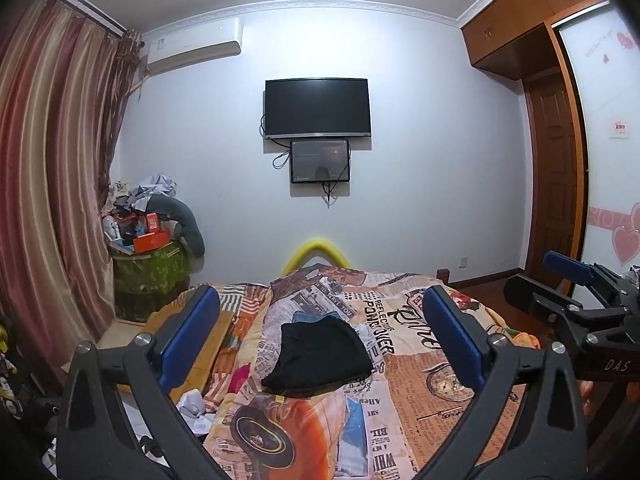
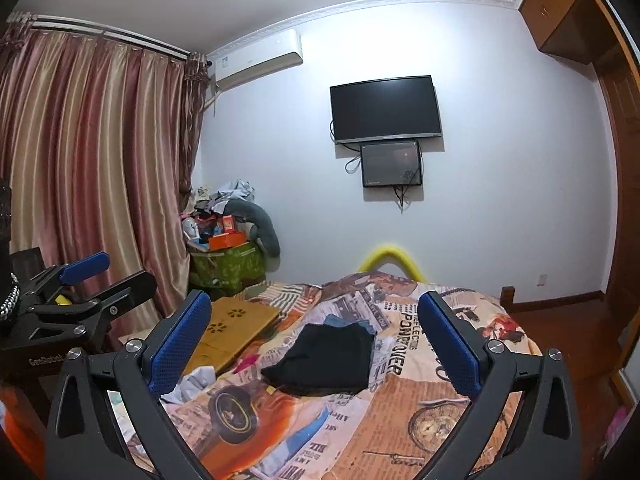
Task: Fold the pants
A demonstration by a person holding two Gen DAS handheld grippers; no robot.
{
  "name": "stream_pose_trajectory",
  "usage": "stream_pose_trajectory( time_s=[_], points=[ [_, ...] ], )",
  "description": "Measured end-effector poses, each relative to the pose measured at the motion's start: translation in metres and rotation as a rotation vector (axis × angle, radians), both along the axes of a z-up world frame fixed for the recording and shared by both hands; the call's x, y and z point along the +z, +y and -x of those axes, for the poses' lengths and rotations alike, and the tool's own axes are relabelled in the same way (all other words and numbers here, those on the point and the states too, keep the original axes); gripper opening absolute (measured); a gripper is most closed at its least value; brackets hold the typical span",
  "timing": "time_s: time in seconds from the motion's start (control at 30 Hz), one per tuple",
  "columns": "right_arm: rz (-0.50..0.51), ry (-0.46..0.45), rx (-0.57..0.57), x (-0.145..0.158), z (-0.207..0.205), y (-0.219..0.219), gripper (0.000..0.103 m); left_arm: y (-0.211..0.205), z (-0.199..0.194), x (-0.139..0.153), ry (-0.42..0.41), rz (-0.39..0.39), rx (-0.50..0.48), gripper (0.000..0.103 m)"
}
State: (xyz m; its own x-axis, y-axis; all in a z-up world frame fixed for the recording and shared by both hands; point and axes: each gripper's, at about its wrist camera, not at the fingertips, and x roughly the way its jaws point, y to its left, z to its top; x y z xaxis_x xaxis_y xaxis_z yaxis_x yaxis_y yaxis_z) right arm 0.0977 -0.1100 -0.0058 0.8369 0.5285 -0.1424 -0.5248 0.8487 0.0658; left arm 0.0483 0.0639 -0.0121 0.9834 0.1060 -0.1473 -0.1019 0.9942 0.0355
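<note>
Nearest the lens in the left wrist view, the left gripper [image 1: 320, 334] fills the bottom of the frame, its two blue-padded fingers [image 1: 188, 336] spread wide apart with nothing between them. The right gripper [image 2: 314, 336] sits the same way at the bottom of the right wrist view, jaws wide open and empty. Each gripper also shows at the other view's edge: the right one at middle right of the left view, the left one at middle left of the right view.

The black pants [image 1: 318, 354] lie in a folded bundle in the lower centre of both views, framed between the open fingers, resting on the newspaper-print quilt [image 1: 416, 364] of the bed and apart from both grippers. A bit of blue cloth [image 2: 346, 322] peeks out just behind the pants. A wooden lap desk [image 2: 230, 330] lies on the bed left of the pants. On the far wall, at upper centre, hangs a dark television [image 1: 317, 107] with a smaller screen [image 1: 320, 161] just below it. Striped curtains [image 1: 52, 168] fill the left side.
</note>
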Motion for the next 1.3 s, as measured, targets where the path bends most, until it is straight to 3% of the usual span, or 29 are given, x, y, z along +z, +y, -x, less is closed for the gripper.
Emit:
stream_pose_trajectory(
  time_s=[1.3],
  points=[
    [0.0, 0.007, -0.02, -0.002, 0.011, -0.011, 0.103, -0.004, -0.01, -0.002, 0.017, 0.01, -0.031, 0.102]
  ],
)
